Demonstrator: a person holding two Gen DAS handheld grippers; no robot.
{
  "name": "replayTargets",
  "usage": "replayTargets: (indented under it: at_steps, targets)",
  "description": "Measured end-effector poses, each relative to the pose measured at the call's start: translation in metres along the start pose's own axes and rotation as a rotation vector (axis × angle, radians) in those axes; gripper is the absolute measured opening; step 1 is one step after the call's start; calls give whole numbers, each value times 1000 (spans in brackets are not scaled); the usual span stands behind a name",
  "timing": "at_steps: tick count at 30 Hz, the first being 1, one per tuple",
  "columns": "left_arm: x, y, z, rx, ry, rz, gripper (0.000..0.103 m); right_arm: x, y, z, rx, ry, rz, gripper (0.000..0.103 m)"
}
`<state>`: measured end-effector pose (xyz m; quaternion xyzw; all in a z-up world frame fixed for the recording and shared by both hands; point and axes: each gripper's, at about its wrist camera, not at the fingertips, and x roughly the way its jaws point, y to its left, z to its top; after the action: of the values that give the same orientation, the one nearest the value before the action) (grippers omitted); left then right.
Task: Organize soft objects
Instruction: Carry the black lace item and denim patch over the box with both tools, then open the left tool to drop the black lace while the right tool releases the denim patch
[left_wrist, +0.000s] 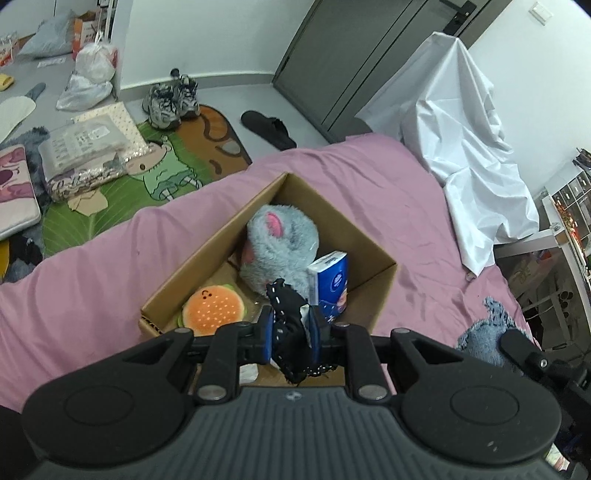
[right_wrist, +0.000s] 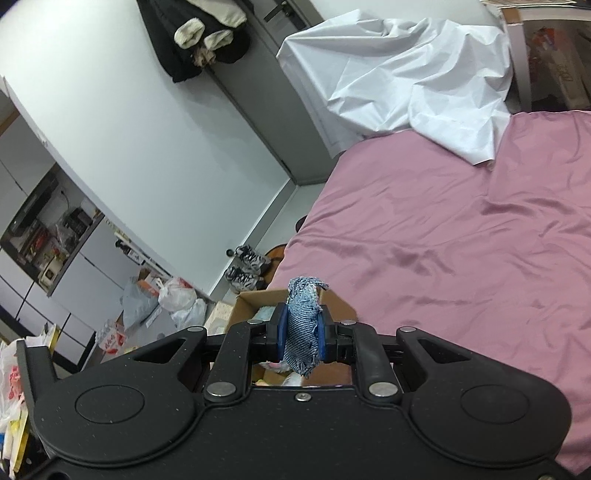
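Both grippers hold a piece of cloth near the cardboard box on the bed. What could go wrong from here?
1. The black cloth in the left gripper hangs over the cardboard box near its front wall; released early, it may drape over the rim.
2. The box already holds a grey plush, a burger toy and a tissue pack, so the denim piece in the right gripper may not settle inside.

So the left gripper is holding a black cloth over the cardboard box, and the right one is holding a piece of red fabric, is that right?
Not quite. The right gripper holds a piece of blue denim, not red fabric, as the right wrist view shows. The left gripper does hold a black cloth over the cardboard box.
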<state>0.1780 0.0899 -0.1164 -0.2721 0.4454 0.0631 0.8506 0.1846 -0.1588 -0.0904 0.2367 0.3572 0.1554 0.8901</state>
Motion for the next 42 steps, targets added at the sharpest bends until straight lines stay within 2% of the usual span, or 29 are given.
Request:
replayTargets:
  at_steps: [7,9,10,11,14,25,26,28,30,31,32,36,38,42]
  targets:
    - [20,-5,-10,84,148,2,20,18,15,-4,-9,32,1,16]
    - [23,-2,-11,80,180,-17,23,22,19,-6,-14,42,7,16]
    - [23,0,-11,74,186,-22,28,24,21,-6,-16,47,11,16]
    - [23,2,-10,67,186,-20,36,26,24,-7,-19,53,16,16]
    - [19,9,-5,38,163,-3,47,31,32,-10,-29,67,26,16]
    - [4,26,14,-25,104,4,50,43,51,-16,-43,91,32,18]
    - [4,27,15,-27,102,8,50,44,52,-15,-44,89,32,22]
    - [3,28,16,-29,101,18,50,43,54,-13,-51,79,21,23]
    - [2,27,17,-23,99,26,50,40,55,-11,-53,70,22,39]
    - [0,26,18,-16,96,29,51,37,56,-11,-50,57,22,52]
    - [-1,25,18,-11,92,32,54,33,56,-11,-50,40,20,58]
    - [-12,19,19,14,56,45,66,26,56,-7,-41,31,26,62]
    - [-17,15,19,31,45,55,75,22,55,-6,-43,26,26,69]
    - [-26,7,17,76,36,95,80,13,52,-6,-53,22,19,83]
